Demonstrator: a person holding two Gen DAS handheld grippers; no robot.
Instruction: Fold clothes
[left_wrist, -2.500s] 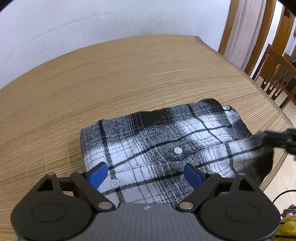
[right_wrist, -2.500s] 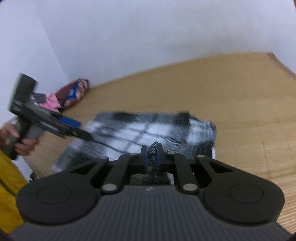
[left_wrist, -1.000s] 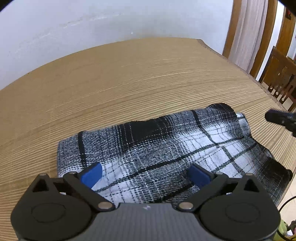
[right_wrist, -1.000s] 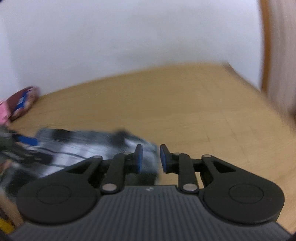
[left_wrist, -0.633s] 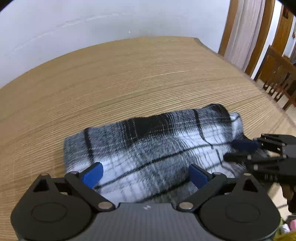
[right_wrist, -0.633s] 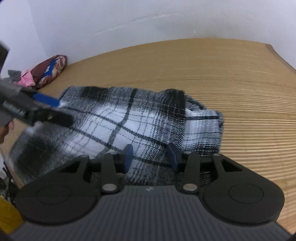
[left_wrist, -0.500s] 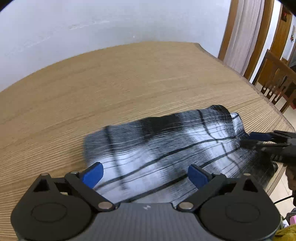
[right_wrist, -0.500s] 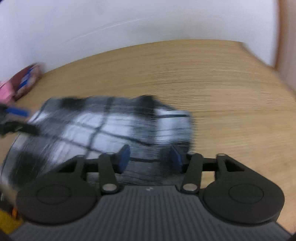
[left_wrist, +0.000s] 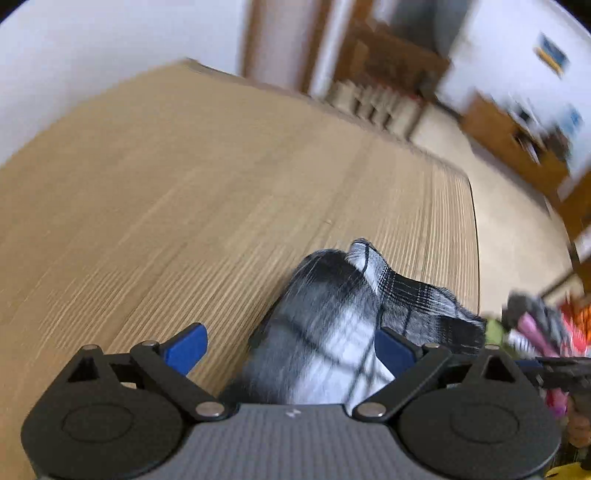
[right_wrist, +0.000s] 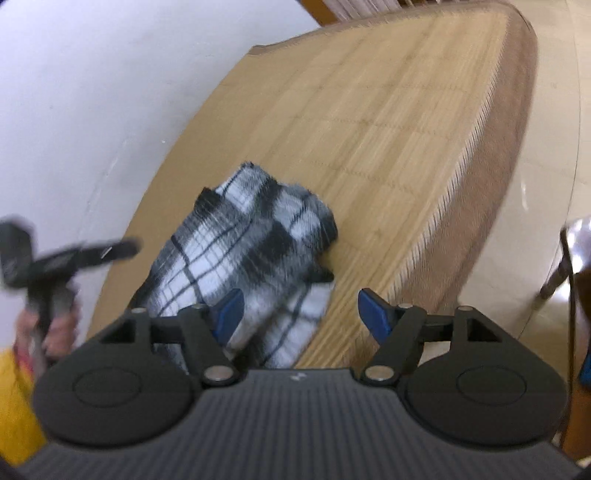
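Observation:
A folded black-and-white plaid shirt (left_wrist: 332, 328) lies on the bamboo mat (left_wrist: 184, 203); it also shows in the right wrist view (right_wrist: 243, 258). My left gripper (left_wrist: 291, 345) is open, and the shirt's near end lies between its blue pads. My right gripper (right_wrist: 301, 310) is open over the shirt's near right corner and the mat edge. The left gripper shows blurred at the left of the right wrist view (right_wrist: 74, 258). The right gripper shows at the right edge of the left wrist view (left_wrist: 561, 369).
The mat-covered bed (right_wrist: 406, 129) ends at a rounded edge with tiled floor (right_wrist: 546, 184) beyond. A white wall (right_wrist: 92, 92) runs along the far side. Wooden furniture (left_wrist: 509, 136) and colourful clothes (left_wrist: 535, 325) lie off the bed.
Both views have swung sharply to the right and blurred. The shirt now looks narrower and more bunched between the left pads. The right gripper has opened wider.

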